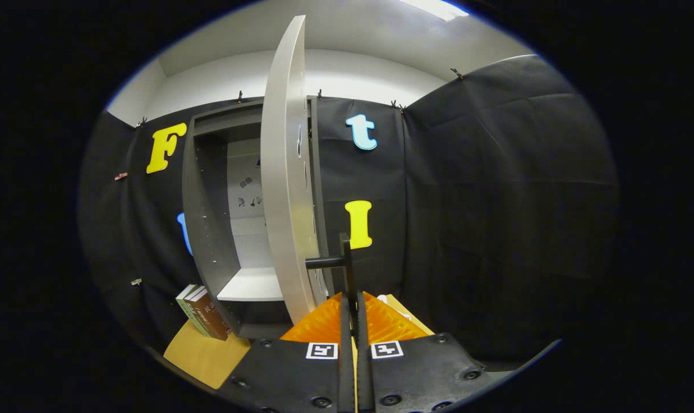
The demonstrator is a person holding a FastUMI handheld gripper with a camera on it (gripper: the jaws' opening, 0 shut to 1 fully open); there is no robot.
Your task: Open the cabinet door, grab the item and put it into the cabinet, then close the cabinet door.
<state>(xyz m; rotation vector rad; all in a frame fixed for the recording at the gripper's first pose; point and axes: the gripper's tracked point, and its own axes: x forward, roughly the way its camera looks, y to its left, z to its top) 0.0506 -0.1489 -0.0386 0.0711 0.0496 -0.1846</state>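
Note:
The grey cabinet (209, 229) stands ahead against the booth wall with its door (284, 189) swung out, edge-on to me. A white shelf (252, 284) shows inside, bare. A dark bar handle (344, 259) sticks out from the door's lower edge and runs down between my fingers. My gripper (353, 301) is shut on that handle, both fingers (324, 327) pressed close around it. Two books (203, 312), one green and one brown, stand upright to the left of the cabinet's base.
A tan tabletop (206, 355) carries the books and the cabinet. Black cloth walls close in behind and on the right, with a corner fold to the right of the door.

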